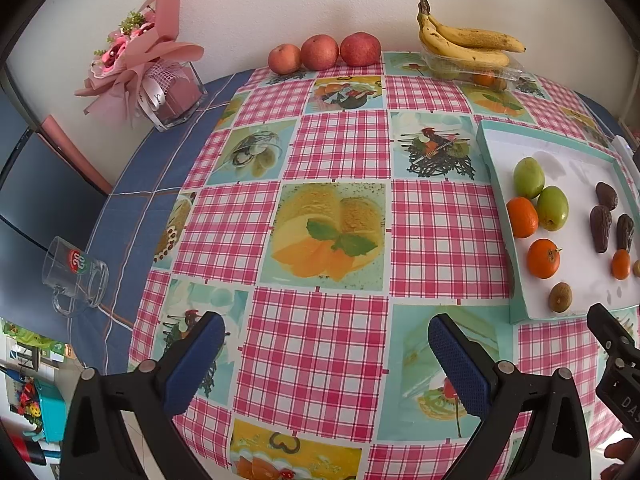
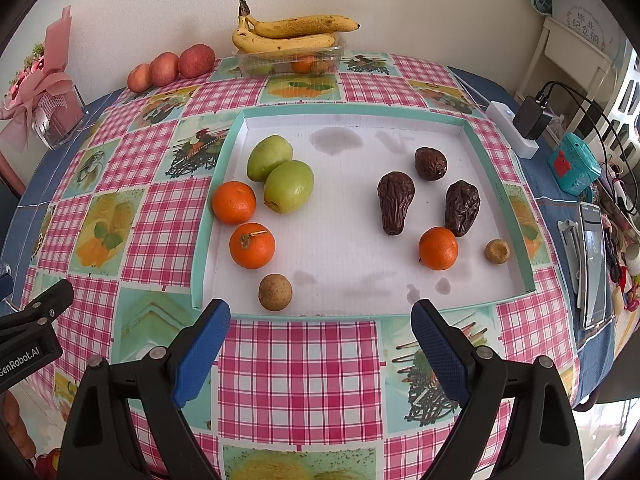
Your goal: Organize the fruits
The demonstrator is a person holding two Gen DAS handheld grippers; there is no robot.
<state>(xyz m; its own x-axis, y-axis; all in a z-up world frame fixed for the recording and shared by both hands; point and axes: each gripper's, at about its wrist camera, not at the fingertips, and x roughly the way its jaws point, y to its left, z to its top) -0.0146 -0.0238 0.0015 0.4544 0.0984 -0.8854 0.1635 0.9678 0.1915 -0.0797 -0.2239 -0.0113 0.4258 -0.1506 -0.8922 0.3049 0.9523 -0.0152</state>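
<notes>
Right gripper (image 2: 320, 344) sat nearest, fingers spread wide and holding nothing, just short of the tray (image 2: 360, 112) near edge. Left gripper (image 1: 326, 356) was likewise spread and empty over bare tablecloth, tray off to its right.

Fruit lay loose in the shallow tray on the table (image 2: 300, 360). Counted there:
- 2 green fruits (image 2: 288, 186), touching each other
- 3 oranges (image 2: 252, 245): two at left, one at right
- 3 dark wrinkled fruits (image 2: 395, 202), right side
- 2 small brown round fruits (image 2: 275, 292), one at the near edge, one far right

Outside the tray: 3 red apples (image 2: 172, 67) by the wall; 2 bananas (image 2: 288, 36) on a clear plastic box (image 2: 256, 60) with more fruit inside, count unclear.

Handling, my read: everything looked light. Oranges and green fruits were round and would probably roll, so grip across the widest part with moderate squeeze. Wrinkled ones looked soft; pinch gently across the belly. Small brown ones likely have a brittle shell and need a narrow, light close
</notes>
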